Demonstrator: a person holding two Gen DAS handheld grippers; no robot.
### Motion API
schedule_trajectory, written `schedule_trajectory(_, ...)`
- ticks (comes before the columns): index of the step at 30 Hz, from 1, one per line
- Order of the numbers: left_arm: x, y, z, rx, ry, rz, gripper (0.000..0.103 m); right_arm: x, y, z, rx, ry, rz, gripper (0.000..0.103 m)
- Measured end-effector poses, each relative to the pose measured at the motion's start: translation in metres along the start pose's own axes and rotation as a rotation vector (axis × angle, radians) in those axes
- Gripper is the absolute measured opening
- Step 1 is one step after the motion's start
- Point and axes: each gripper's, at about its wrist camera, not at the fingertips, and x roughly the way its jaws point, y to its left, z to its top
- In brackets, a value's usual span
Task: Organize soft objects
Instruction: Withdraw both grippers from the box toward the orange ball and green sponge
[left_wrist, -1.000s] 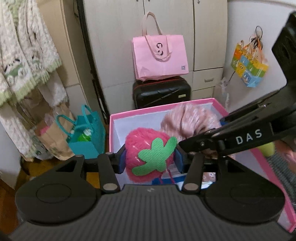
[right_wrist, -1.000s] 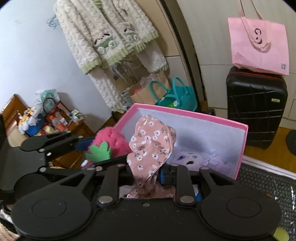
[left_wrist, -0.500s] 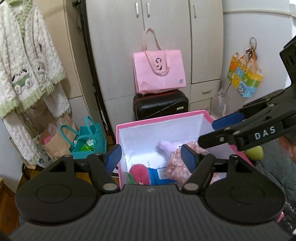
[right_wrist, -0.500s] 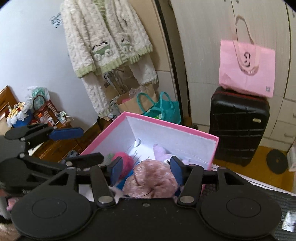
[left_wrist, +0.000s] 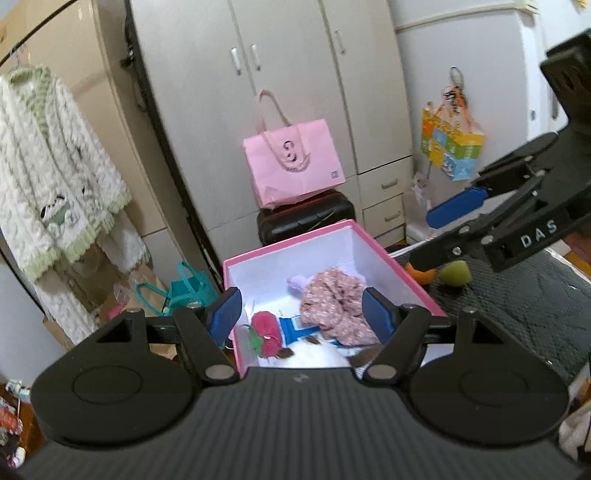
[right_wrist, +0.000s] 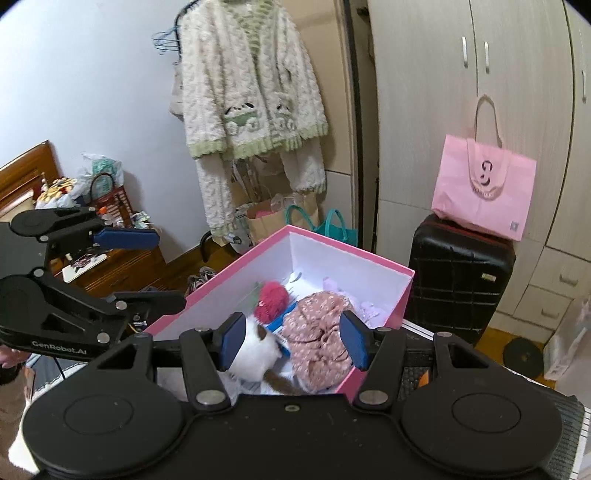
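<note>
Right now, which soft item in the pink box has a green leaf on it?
The pink strawberry plush, at the left side of the pink box; the floral cloth and white plush show no green.

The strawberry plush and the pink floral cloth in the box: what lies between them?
In the left wrist view, a blue-and-white item lies between the strawberry plush and the pink floral cloth, inside the pink box. The right wrist view shows it too.
</note>
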Motion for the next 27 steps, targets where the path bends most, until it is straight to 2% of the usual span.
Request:
schedule_trajectory(8, -0.034, -0.032, 0.000, 0.080, -0.024, -0.045, 0.078, -0.045, 0.010, -0.018, -0.022, -0.030, 0.021, 0.063)
schedule_trajectory(14, -0.042, -0.053, -0.002, 0.101, 0.003, -0.131, 0.080, -0.065, 0.003, -0.044, 0.004, -0.012, 0.006, 0.063)
schedule_trajectory(20, -0.039, -0.080, -0.001, 0.118, 0.020, -0.242, 0.081, -0.085, -0.014, -0.077, 0.040, -0.006, -0.020, 0.063)
schedule_trajectory(27, -0.023, -0.116, -0.005, 0.136, 0.029, -0.330, 0.081, -0.094, -0.044, -0.120, 0.083, 0.037, -0.048, 0.064)
